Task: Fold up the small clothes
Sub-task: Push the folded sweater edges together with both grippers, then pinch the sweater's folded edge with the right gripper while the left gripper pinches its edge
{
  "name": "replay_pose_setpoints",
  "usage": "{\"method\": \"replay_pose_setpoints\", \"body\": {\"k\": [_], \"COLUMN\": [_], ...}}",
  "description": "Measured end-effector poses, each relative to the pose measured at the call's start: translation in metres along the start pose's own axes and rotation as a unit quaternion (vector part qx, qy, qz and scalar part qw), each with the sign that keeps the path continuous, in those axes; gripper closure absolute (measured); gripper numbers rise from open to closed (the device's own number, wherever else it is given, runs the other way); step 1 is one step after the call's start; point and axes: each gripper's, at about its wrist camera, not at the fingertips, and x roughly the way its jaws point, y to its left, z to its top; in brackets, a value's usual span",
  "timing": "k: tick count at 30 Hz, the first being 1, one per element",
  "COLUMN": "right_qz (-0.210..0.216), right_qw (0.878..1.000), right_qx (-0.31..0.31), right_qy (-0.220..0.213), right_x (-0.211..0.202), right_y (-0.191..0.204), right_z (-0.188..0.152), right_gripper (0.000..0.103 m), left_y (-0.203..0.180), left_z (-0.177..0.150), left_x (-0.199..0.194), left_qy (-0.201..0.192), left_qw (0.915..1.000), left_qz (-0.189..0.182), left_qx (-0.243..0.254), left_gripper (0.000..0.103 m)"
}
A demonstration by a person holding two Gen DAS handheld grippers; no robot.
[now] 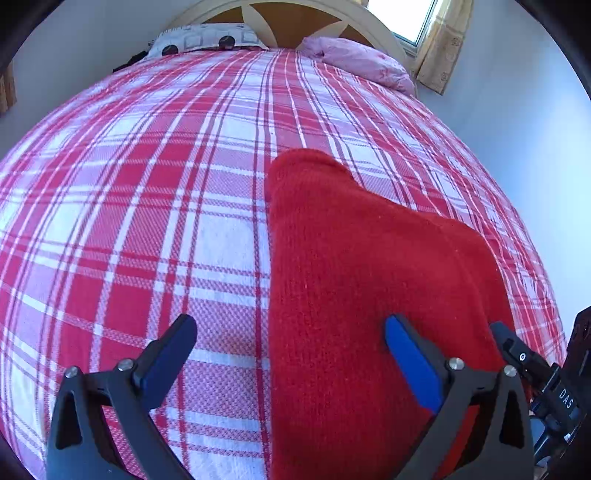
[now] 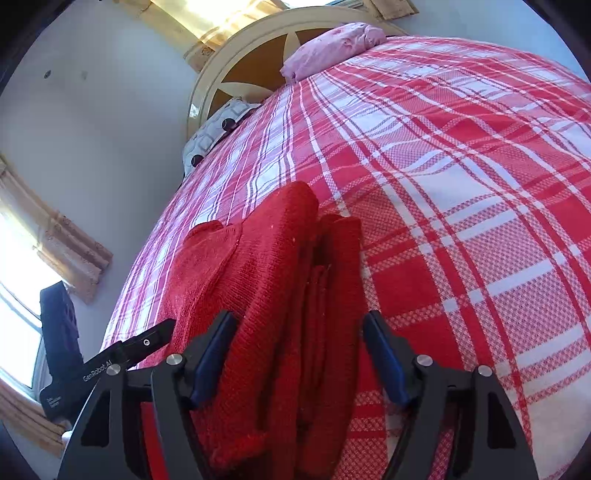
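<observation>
A red knitted garment (image 1: pixel 362 280) lies folded on the red and white plaid bed cover (image 1: pixel 147 184). In the left wrist view my left gripper (image 1: pixel 291 332) is open, its right finger over the garment and its left finger over bare cover. The other gripper's tip (image 1: pixel 517 350) shows at the garment's right edge. In the right wrist view the garment (image 2: pixel 280 295) is stacked in several layers with a thick folded edge. My right gripper (image 2: pixel 299 325) is open and straddles those layers without clamping them. The left gripper (image 2: pixel 144 343) shows at the left.
A patterned pillow (image 1: pixel 207 38) and a pink pillow (image 1: pixel 362 61) lie at the head of the bed by the round headboard (image 1: pixel 280 14). A curtained window (image 1: pixel 439 40) is at the back right. White walls flank the bed. Another window (image 2: pixel 22 266) is at the left.
</observation>
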Motion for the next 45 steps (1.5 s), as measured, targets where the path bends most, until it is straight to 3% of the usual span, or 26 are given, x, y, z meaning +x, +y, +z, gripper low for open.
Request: {"method": "replay_pose_setpoints", "body": {"k": [6,15,18,20,22,26,34,45], "right_qz": [0.012,0.011,0.008,0.007,0.007,-0.005,-0.033,-0.049], "right_qw": [1.0,1.0,0.999,0.999,0.999,0.998,0.994,0.992], "right_qx": [-0.006,-0.026,-0.034,-0.042,-0.048,-0.064,-0.094,-0.099], "right_qy": [-0.02,0.003,0.005,0.001,-0.006,-0.02,-0.042,-0.062], "right_x": [-0.004,0.014,0.015,0.015,0.012,0.009,0.002,-0.026], "right_y": [0.002,0.012,0.012,0.014,0.015,0.021,0.033,0.055], "right_z": [-0.007,0.003,0.003,0.0,-0.003,-0.006,-0.011,-0.024], "right_gripper": [0.03,0.029,0.033,0.046,0.051,0.056,0.063,0.069], "left_y": [-0.005,-0.012,-0.013,-0.017,-0.026,-0.041,-0.043,-0.035], "left_z": [-0.004,-0.003,-0.001,-0.002,-0.004,-0.007,-0.009,-0.015], "left_x": [-0.002,0.0,0.0,-0.002,-0.005,-0.008,-0.014,-0.046], "left_qy": [-0.016,-0.027,-0.023,-0.025,-0.032,-0.047,-0.057,-0.082], "left_qw": [0.9997,0.9985,0.9986,0.9979,0.9963,0.9926,0.9904,0.9894], "left_qz": [0.009,0.017,0.004,-0.005,-0.012,0.013,0.023,0.029], "left_qx": [0.017,0.044,0.048,0.059,0.079,0.111,0.124,0.116], "left_gripper": [0.0,0.001,0.009,0.019,0.04,0.049,0.07,0.086]}}
